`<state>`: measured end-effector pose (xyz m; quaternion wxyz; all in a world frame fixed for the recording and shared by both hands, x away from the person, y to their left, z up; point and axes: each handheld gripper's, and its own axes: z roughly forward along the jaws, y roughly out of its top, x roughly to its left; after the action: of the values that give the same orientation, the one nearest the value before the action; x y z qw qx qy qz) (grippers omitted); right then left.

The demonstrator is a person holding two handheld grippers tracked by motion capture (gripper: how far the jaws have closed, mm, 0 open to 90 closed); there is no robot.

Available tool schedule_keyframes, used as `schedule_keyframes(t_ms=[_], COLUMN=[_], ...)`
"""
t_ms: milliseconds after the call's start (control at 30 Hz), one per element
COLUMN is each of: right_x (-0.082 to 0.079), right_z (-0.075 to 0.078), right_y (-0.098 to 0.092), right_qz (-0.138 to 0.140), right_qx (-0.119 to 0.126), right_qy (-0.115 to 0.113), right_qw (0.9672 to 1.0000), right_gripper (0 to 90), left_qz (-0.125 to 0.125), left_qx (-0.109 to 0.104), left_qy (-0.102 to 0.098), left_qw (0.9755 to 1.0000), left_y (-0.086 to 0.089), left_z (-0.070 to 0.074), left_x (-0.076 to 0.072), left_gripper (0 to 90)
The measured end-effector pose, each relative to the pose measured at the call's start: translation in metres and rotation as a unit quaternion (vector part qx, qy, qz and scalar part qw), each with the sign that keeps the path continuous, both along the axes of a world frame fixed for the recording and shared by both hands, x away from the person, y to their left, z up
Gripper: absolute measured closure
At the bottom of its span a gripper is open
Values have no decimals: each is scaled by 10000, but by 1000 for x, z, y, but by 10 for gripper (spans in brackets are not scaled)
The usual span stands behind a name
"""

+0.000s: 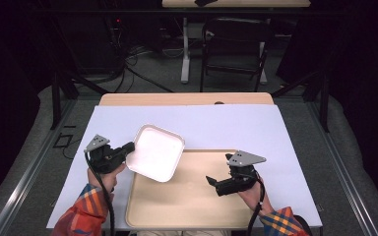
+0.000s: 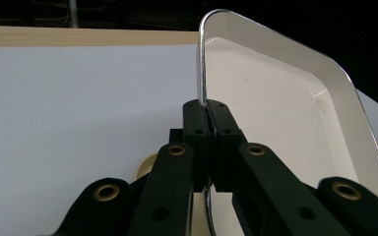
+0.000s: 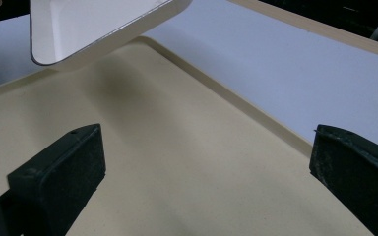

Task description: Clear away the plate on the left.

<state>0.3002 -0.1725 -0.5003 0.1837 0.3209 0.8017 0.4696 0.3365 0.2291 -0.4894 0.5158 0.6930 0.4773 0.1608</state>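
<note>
My left tool (image 1: 126, 149) clamps the white dish's (image 1: 156, 152) rim, tilting it over the beige tray's (image 1: 192, 196) left corner, presumably to set it down there. Right tool (image 1: 217, 184), jaws apart, empty, hovers over the tray on the worktop (image 1: 226, 125).

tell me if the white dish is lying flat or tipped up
Tipped up: the left tool pinches the white dish by its rim, lifted above the tray.
</note>
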Motion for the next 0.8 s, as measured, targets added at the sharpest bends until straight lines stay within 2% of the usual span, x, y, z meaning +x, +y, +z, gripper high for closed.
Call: schedule_keyframes(t_ms=[300,433,600,700,733,800], right_x=[2,3,6,8,10,11], right_z=[2,3,1,1,-1,-2], right_y=[12,25,42,46,49,50], right_qz=[167,315,477,487,453,405], right_qx=[147,276,294,285,345,348], right_qy=[110,218,374,412,530,597], right_qw=[9997,9989,9977,9976,9970,9968], right_gripper=[0,0,4,17,40,53], left_qz=[-219,-270,-340,-358,-397,-396], left_qx=[11,27,35,34,33,53], left_qy=[-52,-68,-114,-137,-167,-171], left_qw=[9997,9996,9994,9993,9991,9991], left_y=[-18,-25,-34,-40,-43,-44], left_z=[-1,-1,-2,-3,-3,-3], left_x=[-3,-4,-6,-7,-8,-9], left_gripper=[882,882,881,882,881,882])
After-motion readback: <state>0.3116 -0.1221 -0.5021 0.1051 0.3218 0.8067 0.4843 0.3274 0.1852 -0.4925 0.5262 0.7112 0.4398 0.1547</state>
